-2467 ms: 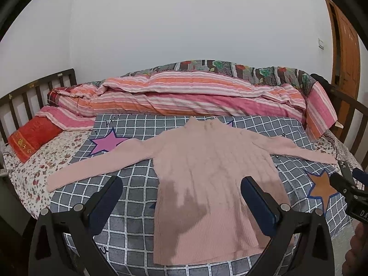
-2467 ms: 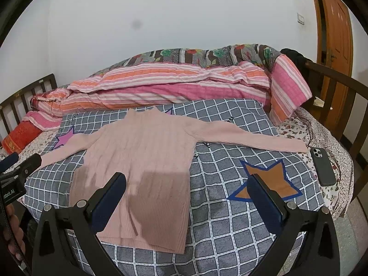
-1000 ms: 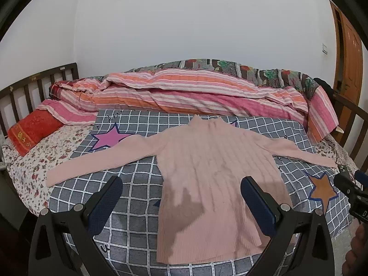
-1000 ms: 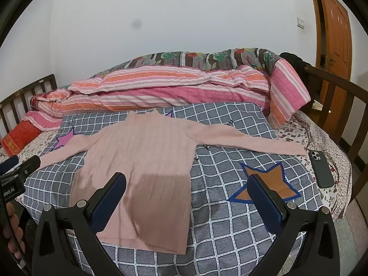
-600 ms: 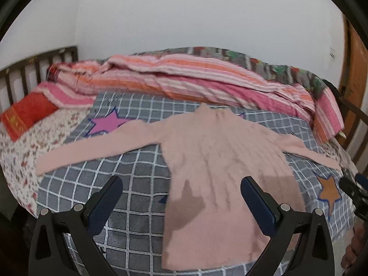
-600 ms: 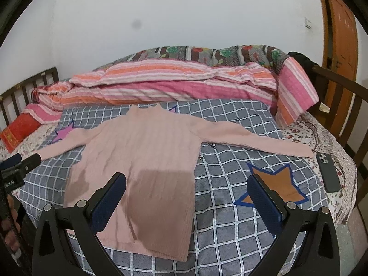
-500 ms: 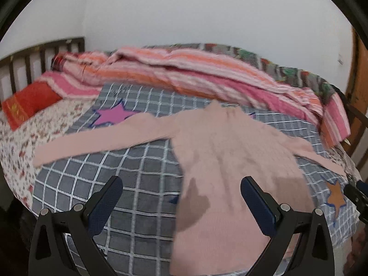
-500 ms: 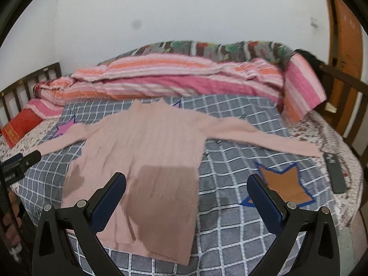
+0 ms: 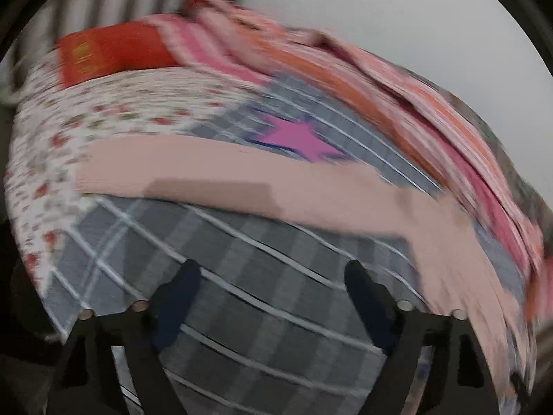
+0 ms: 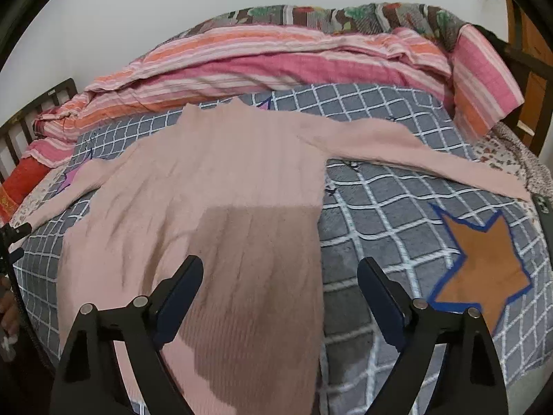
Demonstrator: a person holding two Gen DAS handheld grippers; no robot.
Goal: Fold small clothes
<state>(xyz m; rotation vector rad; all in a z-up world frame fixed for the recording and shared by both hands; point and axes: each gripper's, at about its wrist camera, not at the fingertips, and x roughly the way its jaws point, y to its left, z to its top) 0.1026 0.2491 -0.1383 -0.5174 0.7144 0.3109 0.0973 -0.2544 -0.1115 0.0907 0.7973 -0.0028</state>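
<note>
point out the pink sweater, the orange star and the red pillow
pink sweater (image 10: 221, 180), right wrist view, middle of the body panel
orange star (image 10: 484, 263), right wrist view, centre of the star patch on the checked blanket
red pillow (image 9: 114, 52), left wrist view, middle of its face, blurred

Bare checked blanket (image 10: 397, 207) is left right of the pink sweater (image 10: 221, 186); behind it, passage is blocked by heaped striped bedding (image 10: 276, 58).
</note>
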